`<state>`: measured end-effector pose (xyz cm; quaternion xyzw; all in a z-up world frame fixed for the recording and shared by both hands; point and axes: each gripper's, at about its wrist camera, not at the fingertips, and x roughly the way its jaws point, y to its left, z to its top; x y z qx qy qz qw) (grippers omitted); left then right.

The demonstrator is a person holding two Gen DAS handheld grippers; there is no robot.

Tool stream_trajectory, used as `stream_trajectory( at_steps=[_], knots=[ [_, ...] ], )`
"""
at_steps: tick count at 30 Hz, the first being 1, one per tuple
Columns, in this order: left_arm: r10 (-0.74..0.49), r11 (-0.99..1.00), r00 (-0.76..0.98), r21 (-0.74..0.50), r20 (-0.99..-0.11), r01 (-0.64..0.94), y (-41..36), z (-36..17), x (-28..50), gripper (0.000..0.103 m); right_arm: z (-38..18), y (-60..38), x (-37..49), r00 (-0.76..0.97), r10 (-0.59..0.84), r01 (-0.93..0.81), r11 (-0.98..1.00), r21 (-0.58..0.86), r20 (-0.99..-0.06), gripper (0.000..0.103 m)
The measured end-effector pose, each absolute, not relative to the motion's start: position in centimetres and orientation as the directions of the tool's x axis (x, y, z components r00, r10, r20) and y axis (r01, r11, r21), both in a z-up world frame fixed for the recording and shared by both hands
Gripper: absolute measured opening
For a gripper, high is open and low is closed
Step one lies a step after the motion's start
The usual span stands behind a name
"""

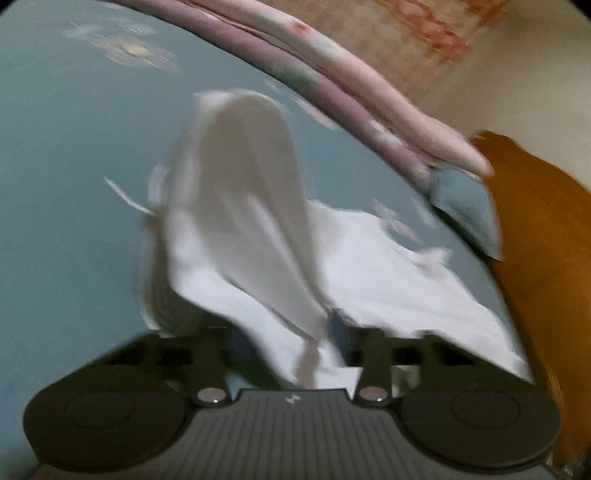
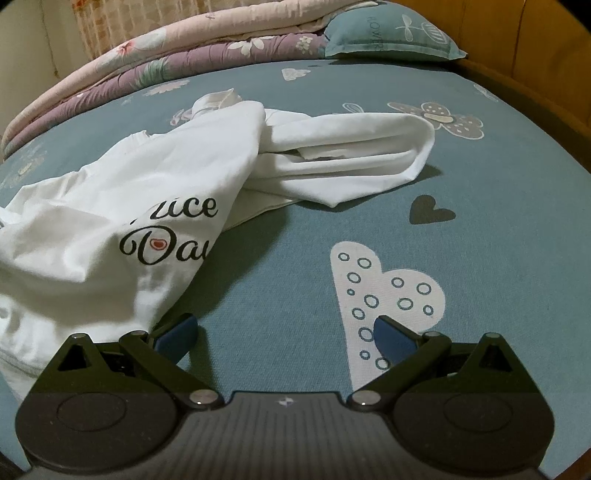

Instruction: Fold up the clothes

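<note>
The white T-shirt (image 2: pixel 122 206) lies crumpled on the bed (image 2: pixel 295 266). The left gripper (image 1: pixel 291 343) has its fingers nipped on a fold of it; the right gripper (image 2: pixel 284 332) hangs wide open and empty just beside the shirt. Judged step: first pick-up. Next, the shirt needs spreading flat.

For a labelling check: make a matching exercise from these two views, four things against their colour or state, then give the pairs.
Things:
1. shirt
2. pillow
3. right gripper
4. quilt

States:
A. folded, pink and purple, at the far edge of the bed
B. open, over bare sheet
C. white, crumpled, black script print
D. teal, by the wooden headboard

Pairs: 1-C, 2-D, 3-B, 4-A
</note>
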<state>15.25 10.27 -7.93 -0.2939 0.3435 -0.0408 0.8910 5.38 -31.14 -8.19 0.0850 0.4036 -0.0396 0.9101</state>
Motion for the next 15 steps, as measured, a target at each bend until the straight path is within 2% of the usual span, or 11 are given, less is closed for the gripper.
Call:
stream_trajectory(
  at_steps=[2, 6, 10, 12, 15],
  knots=[
    [-0.282, 0.808, 0.760, -0.572, -0.586, -0.141, 10.4, -8.1, 14.7, 0.015, -8.2, -31.3, 5.3, 0.674, 0.002, 0.141, 0.981, 0.132, -0.738, 0.103],
    [-0.291, 0.840, 0.760, -0.536, -0.581, -0.088, 9.7, -8.3, 13.3, 0.017, -8.3, -31.5, 5.2, 0.683, 0.011, 0.132, 0.982, 0.138, -0.731, 0.103],
    [-0.262, 0.850, 0.750, -0.513, -0.608, -0.120, 10.0, -7.9, 14.8, 0.003, -8.3, -30.9, 5.4, 0.675, -0.016, 0.135, 0.986, 0.102, -0.738, 0.103],
    [-0.227, 0.881, 0.739, -0.458, -0.634, -0.122, 9.8, -7.3, 15.5, 0.002, -8.3, -30.9, 5.2, 0.677, -0.015, 0.134, 0.986, 0.103, -0.736, 0.103],
    [-0.124, 0.956, 0.732, -0.277, -0.670, -0.092, 9.2, -5.9, 15.8, 0.002, -8.3, -31.2, 5.0, 0.679, -0.002, 0.129, 0.985, 0.117, -0.734, 0.103]
  ],
)
